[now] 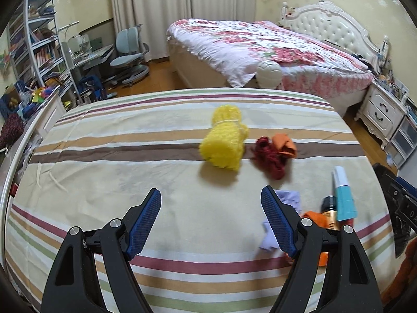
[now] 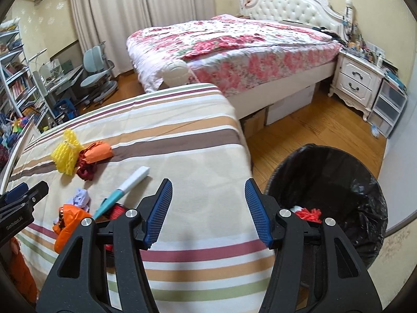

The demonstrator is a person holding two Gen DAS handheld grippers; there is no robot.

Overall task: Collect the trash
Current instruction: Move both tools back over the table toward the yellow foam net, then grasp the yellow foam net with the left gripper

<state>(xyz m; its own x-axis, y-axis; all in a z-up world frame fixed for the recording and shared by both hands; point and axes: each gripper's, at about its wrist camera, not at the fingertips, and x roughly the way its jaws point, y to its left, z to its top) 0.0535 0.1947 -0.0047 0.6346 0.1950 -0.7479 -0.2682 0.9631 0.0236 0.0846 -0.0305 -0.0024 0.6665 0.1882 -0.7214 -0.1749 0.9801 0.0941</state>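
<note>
A yellow foam net [image 1: 224, 140] lies on the striped cloth [image 1: 130, 172], with a dark red scrap [image 1: 268, 156] and an orange wrapper [image 1: 285, 144] to its right. My left gripper [image 1: 211, 195] is open and empty, a little short of the yellow net. A lilac paper wad [image 1: 289, 200], an orange bag [image 1: 316, 217], a dark bottle [image 1: 329, 204] and a teal-and-white tube [image 1: 342, 193] lie by its right finger. My right gripper [image 2: 208, 185] is open and empty above the cloth's right edge, next to the black-lined bin [image 2: 328, 198], which holds red trash [image 2: 310, 212]. The yellow net [image 2: 66, 151] and tube [image 2: 125, 187] show at left.
A bed with a floral quilt [image 2: 234, 49] stands behind the striped surface. A white nightstand [image 2: 357, 80] and plastic drawers [image 2: 388, 107] are at the right wall. A desk, grey chair [image 1: 130, 52] and bookshelf [image 1: 34, 39] stand at the left. Wooden floor [image 2: 312, 127] lies between bed and bin.
</note>
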